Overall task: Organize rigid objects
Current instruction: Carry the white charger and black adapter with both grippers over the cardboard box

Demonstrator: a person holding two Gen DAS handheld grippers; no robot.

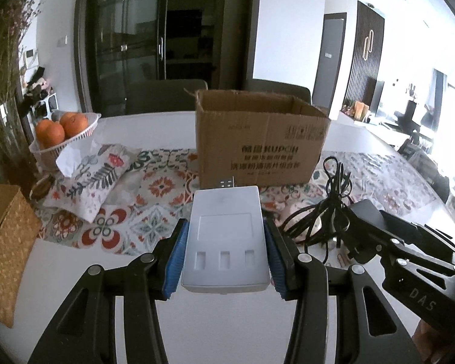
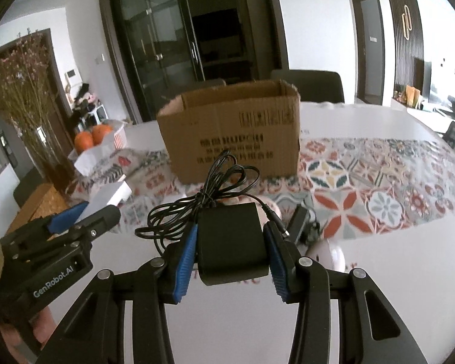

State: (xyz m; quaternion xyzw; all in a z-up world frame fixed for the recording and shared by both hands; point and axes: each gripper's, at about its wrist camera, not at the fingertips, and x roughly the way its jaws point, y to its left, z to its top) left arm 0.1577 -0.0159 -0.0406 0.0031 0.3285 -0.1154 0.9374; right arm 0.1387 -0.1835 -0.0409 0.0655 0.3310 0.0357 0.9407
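Left wrist view shows the left claw (image 1: 224, 254) clamped by its blue pads on a white charger (image 1: 226, 239), long axis pointing to 12 o'clock, straight at the open cardboard box (image 1: 257, 139) standing on the patterned runner of the desk (image 1: 75, 257). Right wrist view shows the right claw (image 2: 232, 253) clamped on a black power adapter (image 2: 230, 242), its bundled cable (image 2: 209, 194) spilling toward 11 o'clock, with the same box at 12 o'clock. Both loads seem lifted off the desk and about equally near the box, so each likely needs carrying forward and over its near wall.
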